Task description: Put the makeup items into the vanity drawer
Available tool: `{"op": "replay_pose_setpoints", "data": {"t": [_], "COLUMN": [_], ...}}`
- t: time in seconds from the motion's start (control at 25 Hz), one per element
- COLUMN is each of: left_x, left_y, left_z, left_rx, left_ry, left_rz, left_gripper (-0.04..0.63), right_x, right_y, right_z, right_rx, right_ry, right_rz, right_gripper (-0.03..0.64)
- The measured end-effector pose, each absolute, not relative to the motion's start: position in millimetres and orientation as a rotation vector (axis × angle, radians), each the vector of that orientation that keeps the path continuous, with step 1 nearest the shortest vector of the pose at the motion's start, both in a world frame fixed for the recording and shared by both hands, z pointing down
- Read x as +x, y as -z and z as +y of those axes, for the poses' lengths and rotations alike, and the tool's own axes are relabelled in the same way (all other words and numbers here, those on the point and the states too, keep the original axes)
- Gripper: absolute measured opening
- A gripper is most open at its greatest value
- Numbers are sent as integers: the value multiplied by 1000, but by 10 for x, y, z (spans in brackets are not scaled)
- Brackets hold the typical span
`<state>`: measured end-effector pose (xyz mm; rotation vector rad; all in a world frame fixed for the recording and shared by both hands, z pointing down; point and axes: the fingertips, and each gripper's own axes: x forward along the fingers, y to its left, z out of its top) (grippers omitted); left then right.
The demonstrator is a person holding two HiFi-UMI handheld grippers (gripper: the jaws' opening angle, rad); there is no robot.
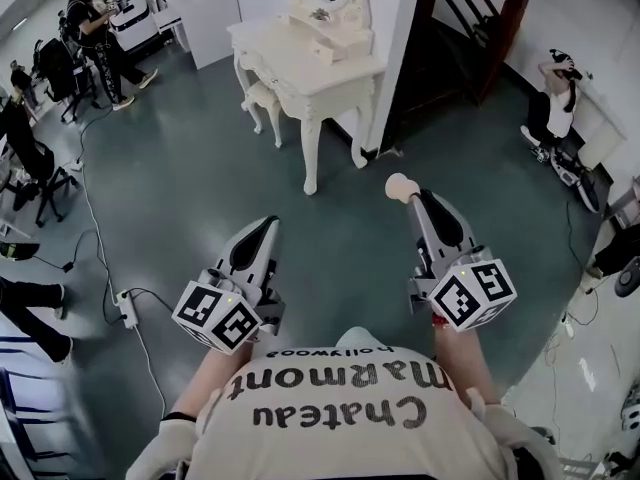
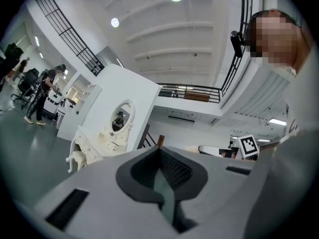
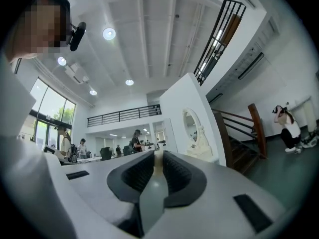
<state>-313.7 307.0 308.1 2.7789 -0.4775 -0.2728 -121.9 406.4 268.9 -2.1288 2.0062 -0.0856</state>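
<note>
beige shirt (image 1: 340,413) reads "chateau marmont hollywood". right tool (image 1: 413,196) clamps a beige round makeup item (image 1: 399,185) pointing toward the white vanity desk (image 1: 300,63); left tool (image 1: 266,225) closed, empty.

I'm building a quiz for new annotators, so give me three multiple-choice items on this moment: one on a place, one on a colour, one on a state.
1. Where is the vanity?
A. ahead of the person, across the floor
B. directly under both grippers
C. lying on its side

2. What colour is the vanity?
A. black
B. white
C. red

3. What is the right gripper doing?
A. open and empty
B. fingers shut on a beige makeup item
C. resting on the vanity top

Answers: A, the head view shows it upright farther ahead; B, its top and legs are white; B, the item sticks out between the closed fingers.
</note>
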Motion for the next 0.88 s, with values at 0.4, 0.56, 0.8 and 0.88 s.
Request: {"op": "replay_pose_setpoints", "data": {"t": [0.4,0.56,0.8,0.88], "left_x": [-2561,-2144,-1555,-1435], "left_y": [-3111,-2972,-2877,-2857], "left_z": [2272,1843,1316,1193], "left_rx": [2800,2788,2791,2779], "left_ry": [246,304,349,363], "left_rz": [-593,-632,-708,-735], "left_gripper": [8,8,8,8], "right_x": [-549,-104,542,699], "right_y": [-2759,-2620,-2514,-2517], "right_z": [3245,2774,2257,2126], "right_rx": [-2097,-2065,-2027,-2015], "right_ry": [79,42,3,4], "right_rz": [2068,2103,2155,2167], "right_gripper": [74,74,74,74]}}
